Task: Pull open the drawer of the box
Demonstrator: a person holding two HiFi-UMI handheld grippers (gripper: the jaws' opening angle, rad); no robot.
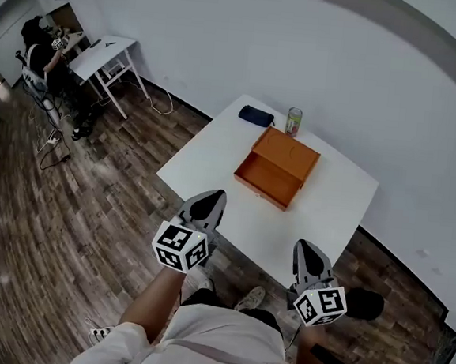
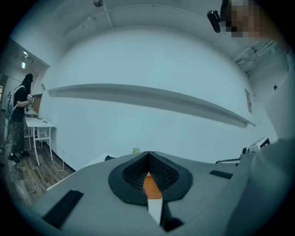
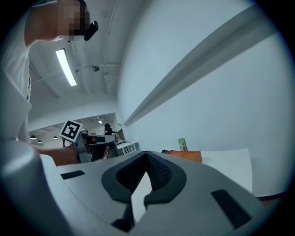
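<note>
Box: orange, flat on the white table, toward the far half of the top.
Drawer: drawn out of the box on the side facing the person, its interior open to view from above.
Pouch: dark blue, lying at the far edge of the table, just beyond the box and apart from it.
Can: green, upright, beside the pouch and just behind the far corner of the box.
Left tongs: held up over the near left edge of the table, well apart from the box. Jaws closed tip to tip with nothing between them. In the left gripper view, orange shows through the slit below the tips.
Right tongs: held up over the near right edge of the table, well apart from the box. Jaws together at the tips, gripping nothing. The right gripper view shows the box and can beyond them, off to the right.
Floor: dark wood planks around the table.
Second table: white, at the far left by the wall, with a person beside it.
</note>
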